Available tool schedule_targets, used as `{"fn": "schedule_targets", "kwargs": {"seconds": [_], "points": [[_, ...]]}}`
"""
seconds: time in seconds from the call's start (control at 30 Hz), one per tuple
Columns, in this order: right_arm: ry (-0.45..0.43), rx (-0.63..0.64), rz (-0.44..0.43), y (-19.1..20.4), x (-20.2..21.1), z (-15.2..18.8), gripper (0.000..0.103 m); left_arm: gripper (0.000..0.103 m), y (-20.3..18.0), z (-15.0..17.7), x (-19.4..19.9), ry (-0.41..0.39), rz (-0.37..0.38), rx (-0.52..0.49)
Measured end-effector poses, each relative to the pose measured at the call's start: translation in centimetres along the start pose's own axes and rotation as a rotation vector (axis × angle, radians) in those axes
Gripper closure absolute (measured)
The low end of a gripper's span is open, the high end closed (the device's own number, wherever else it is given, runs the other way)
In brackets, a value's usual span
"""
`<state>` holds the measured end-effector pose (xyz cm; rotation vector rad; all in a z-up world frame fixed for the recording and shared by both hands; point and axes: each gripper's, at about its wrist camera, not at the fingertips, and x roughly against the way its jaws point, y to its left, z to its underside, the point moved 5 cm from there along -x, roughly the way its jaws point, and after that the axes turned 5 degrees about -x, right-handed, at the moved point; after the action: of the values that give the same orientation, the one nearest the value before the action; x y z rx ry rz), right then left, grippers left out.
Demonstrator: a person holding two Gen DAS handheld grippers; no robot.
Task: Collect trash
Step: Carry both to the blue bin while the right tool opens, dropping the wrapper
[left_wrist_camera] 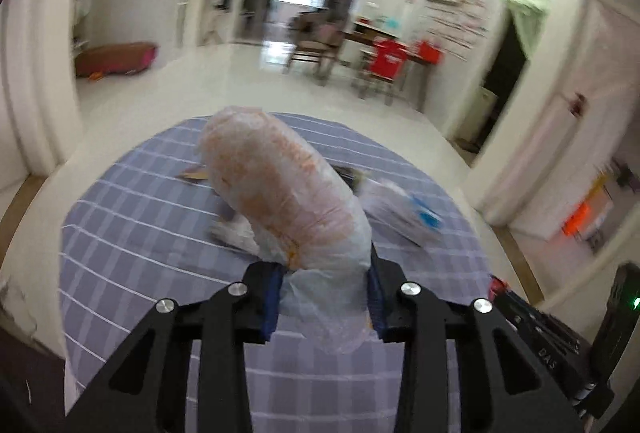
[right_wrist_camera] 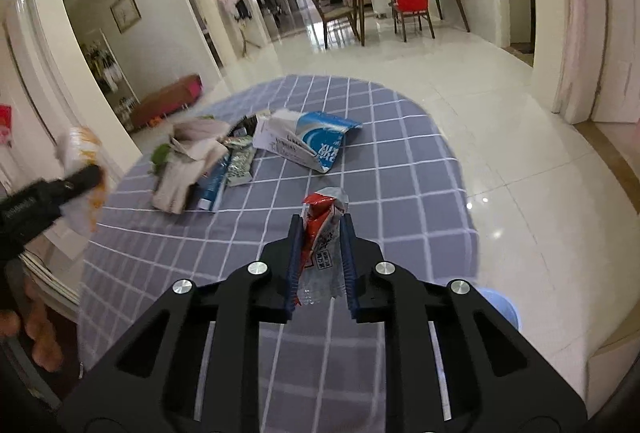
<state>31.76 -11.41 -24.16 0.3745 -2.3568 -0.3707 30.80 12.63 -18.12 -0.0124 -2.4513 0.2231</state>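
My left gripper is shut on a crumpled white and orange plastic bag and holds it above the table with the blue checked cloth. My right gripper is shut on a red and silver snack wrapper above the same cloth. A torn blue and white carton lies in the middle of the table. A heap of wrappers and paper lies to its left. The left gripper with its bag shows at the left edge of the right wrist view.
A light blue bin rim shows beside the table at the lower right. The right gripper's body is at the right of the left wrist view. A dining table with chairs stands far back on the shiny white floor.
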Motion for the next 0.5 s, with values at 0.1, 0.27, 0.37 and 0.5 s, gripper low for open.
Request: {"fn": "schedule_targets", "kwargs": {"seconds": [0.1, 0.27, 0.37, 0.5], "points": [[-0.048, -0.045, -0.001, -2.2, 3.6, 0.6, 0.084, 0.068, -5.0, 1.7, 0.6, 0.02, 0.072, -0.069], [-0.126, -0.139, 0.049, -7.8, 9.1, 2.2, 0.084, 0.068, -15.4, 5.0, -0.1, 0.073, 0.208, -0.224], [-0.165, -0.204, 0.109, -12.0, 11.8, 3.6, 0.084, 0.068, -21.4, 7.6, -1.2, 0.115, 0.281, -0.317], [-0.183, -0.28, 0.167, -16.3, 12.9, 5.2, 0.084, 0.068, -27.2, 11.0, -3.2, 0.18, 0.351, -0.419]]}}
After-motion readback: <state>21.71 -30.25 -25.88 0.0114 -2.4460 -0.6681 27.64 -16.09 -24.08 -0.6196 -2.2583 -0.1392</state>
